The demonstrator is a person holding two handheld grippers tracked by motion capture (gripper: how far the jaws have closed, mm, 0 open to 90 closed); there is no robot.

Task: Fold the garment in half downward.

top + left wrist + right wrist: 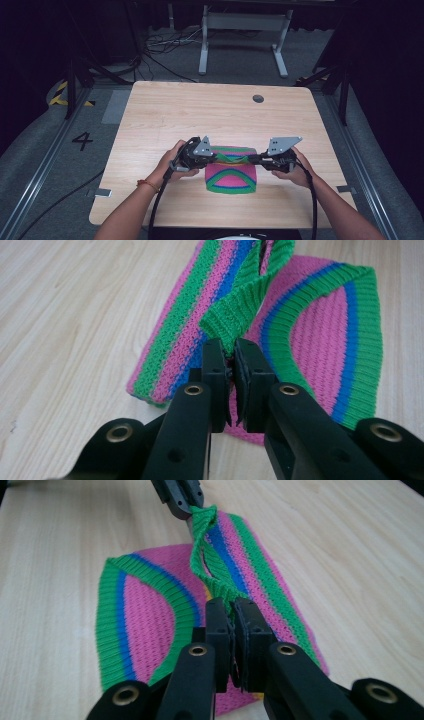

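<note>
A knitted cloth (231,175) striped pink, green and blue lies on the wooden table (165,115) near its front edge. My left gripper (216,158) is shut on the cloth's green ribbed edge (232,320) at its left end. My right gripper (250,159) is shut on the same green edge (220,587) at its right end. Between the two grippers the edge is lifted and pulled into a twisted band (202,535). The rest of the cloth (320,335) rests flat on the table. The left gripper's jaws show at the top of the right gripper view.
A small round hole (258,98) sits in the table near its far right corner. Beyond the table stand a white desk frame (242,37) and loose cables (160,47) on the grey floor. A number 4 (82,140) is marked on the floor at left.
</note>
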